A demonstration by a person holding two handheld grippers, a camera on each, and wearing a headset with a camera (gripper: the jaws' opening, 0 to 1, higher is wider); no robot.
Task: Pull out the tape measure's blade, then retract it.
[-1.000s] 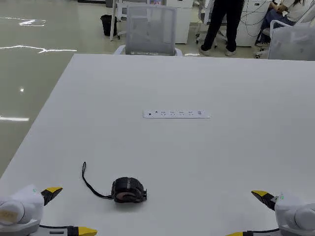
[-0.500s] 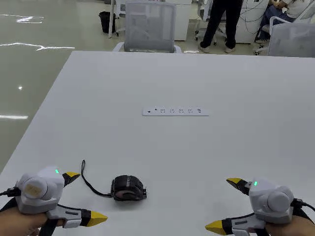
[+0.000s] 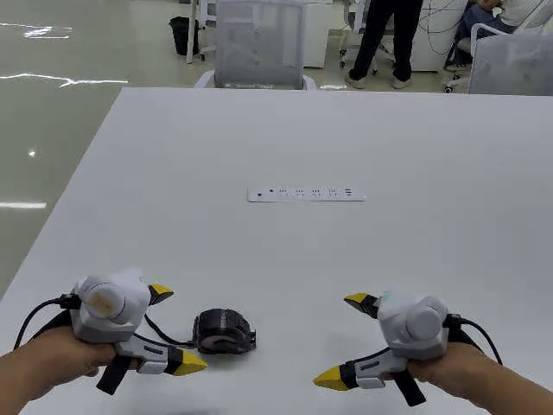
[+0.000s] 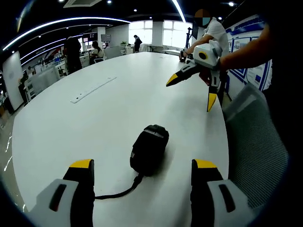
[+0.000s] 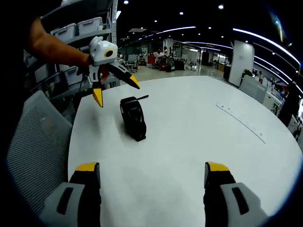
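Tape measure: on the bench, by its near edge. My left hand-held gripper: wide open, empty, just beside it. My right hand-held gripper: wide open, empty, well apart.

White table, broad plain top. Long white power strip lay flat near middle, lengthwise across. Black tape measure sat on near-left part, well apart from power strip. Its black wrist cord trailed along tabletop, off to left.
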